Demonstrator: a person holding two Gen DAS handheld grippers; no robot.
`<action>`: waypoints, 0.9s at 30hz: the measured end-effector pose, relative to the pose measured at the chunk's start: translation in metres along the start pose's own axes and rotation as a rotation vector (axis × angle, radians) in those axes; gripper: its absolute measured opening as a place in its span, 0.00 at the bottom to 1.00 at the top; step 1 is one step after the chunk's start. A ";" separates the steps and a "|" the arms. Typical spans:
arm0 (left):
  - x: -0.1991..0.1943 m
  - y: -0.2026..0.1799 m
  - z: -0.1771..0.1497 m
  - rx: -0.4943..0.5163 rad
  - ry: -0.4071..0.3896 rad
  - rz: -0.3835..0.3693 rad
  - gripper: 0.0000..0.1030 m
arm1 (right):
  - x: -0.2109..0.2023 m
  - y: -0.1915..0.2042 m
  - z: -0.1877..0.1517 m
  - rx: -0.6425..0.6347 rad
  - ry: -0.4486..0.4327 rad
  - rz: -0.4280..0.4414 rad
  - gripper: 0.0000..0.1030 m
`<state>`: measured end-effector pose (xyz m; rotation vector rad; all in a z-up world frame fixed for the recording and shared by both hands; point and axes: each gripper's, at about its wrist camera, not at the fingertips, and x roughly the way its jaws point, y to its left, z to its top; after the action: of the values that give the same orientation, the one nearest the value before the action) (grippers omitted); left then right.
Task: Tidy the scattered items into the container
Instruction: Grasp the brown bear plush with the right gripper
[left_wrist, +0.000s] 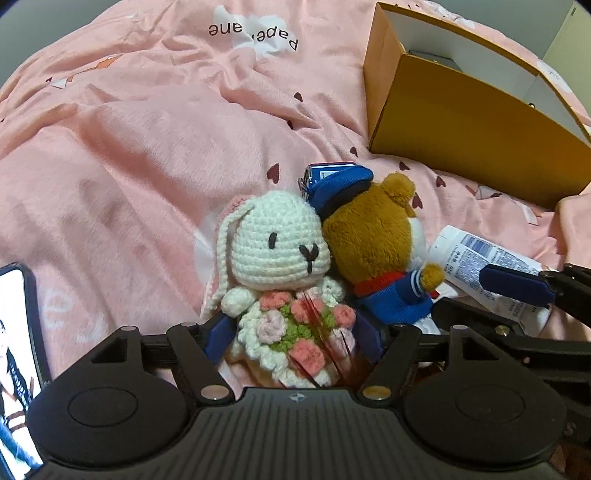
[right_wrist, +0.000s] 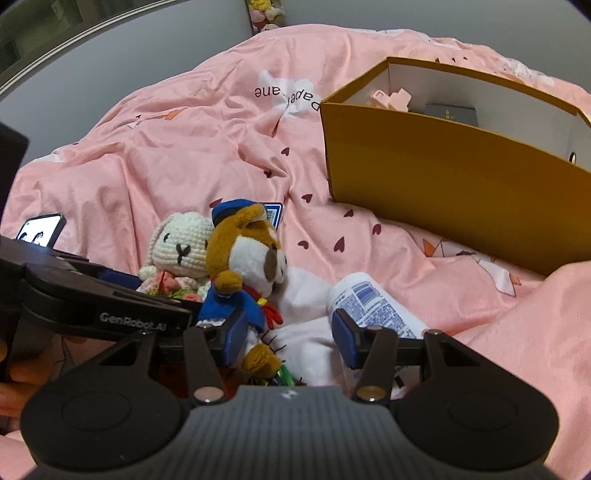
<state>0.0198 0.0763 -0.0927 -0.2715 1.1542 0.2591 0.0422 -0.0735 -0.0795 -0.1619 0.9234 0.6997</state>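
Note:
A white crochet rabbit (left_wrist: 275, 243) with a flower bouquet lies on the pink bed cover, between the blue pads of my left gripper (left_wrist: 295, 338), whose jaws touch its body on both sides. A brown plush bear (left_wrist: 373, 236) in a blue sailor suit leans on the rabbit's right. My right gripper (right_wrist: 290, 334) is open, one pad by the bear's legs (right_wrist: 258, 354), the other by a white tube (right_wrist: 373, 306) with a blue label. The rabbit also shows in the right wrist view (right_wrist: 181, 245). The yellow cardboard box (right_wrist: 443, 177) stands at the back right.
A phone (left_wrist: 16, 365) with a lit screen lies at the left on the cover. A small blue box (left_wrist: 325, 173) lies behind the bear's cap. The yellow box holds pink items (right_wrist: 391, 99) and a dark case (right_wrist: 448, 112). The pink cover (left_wrist: 147, 155) is wrinkled.

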 end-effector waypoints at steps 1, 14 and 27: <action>0.002 0.000 0.001 -0.002 -0.002 0.004 0.79 | 0.001 0.000 0.000 -0.004 0.000 -0.001 0.52; 0.004 0.007 0.002 -0.034 -0.051 -0.018 0.65 | 0.007 0.000 0.000 -0.007 0.022 0.026 0.57; -0.023 0.017 -0.003 -0.065 -0.143 -0.081 0.58 | 0.003 -0.009 0.005 0.038 -0.006 0.050 0.58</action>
<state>0.0027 0.0899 -0.0736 -0.3510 0.9922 0.2415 0.0521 -0.0771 -0.0806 -0.1029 0.9373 0.7281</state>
